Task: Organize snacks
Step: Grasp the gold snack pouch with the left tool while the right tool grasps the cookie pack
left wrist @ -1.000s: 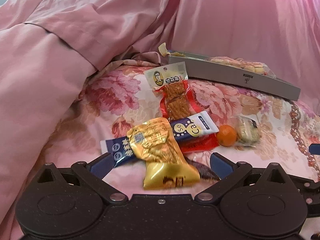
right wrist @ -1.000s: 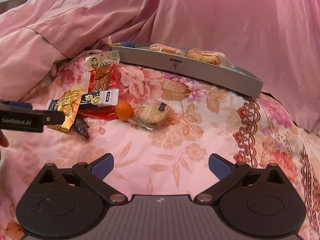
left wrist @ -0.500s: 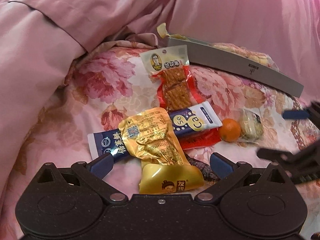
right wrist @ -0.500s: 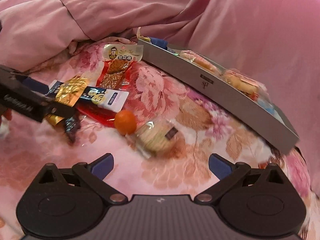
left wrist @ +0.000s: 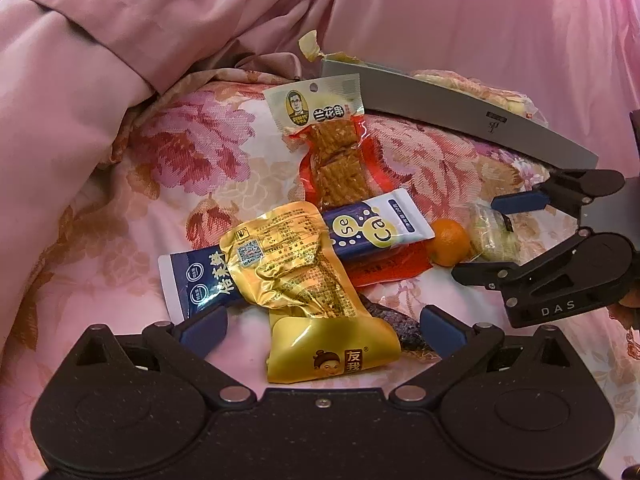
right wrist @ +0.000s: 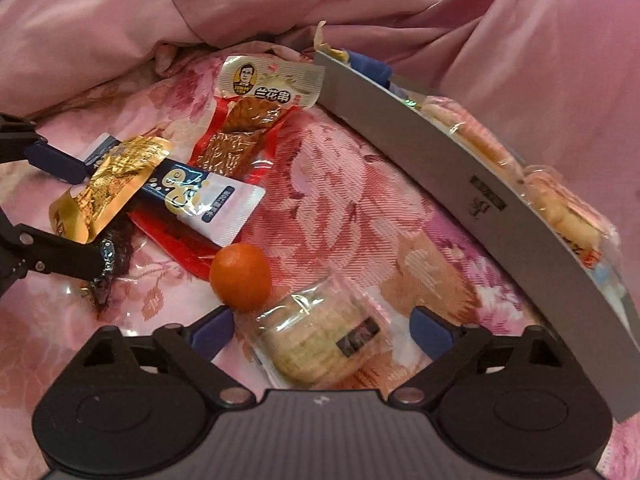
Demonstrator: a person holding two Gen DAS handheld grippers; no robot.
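Snacks lie in a heap on a floral bedspread. My left gripper (left wrist: 322, 326) is open with its jaws either side of a gold foil packet (left wrist: 308, 292) that lies over a blue and white packet (left wrist: 360, 232). A dark wrapped snack (left wrist: 396, 326) lies under the gold packet. My right gripper (right wrist: 322, 330) is open around a clear-wrapped biscuit (right wrist: 320, 344), next to a small orange (right wrist: 240, 276). A packet with a man's face (left wrist: 320, 108) lies further back. A grey tray (right wrist: 460, 184) holds several wrapped snacks (right wrist: 560, 208).
A pink quilt (left wrist: 100, 60) is bunched at the left and back. A red wrapper (right wrist: 172, 236) lies under the blue packet. The right gripper also shows at the right of the left wrist view (left wrist: 508, 236), beside the orange (left wrist: 446, 242) and biscuit (left wrist: 494, 236).
Both grippers have moved forward and down to the heap. The right gripper has closed in on the biscuit, which now lies between its open jaws. The left has neared the gold packet.
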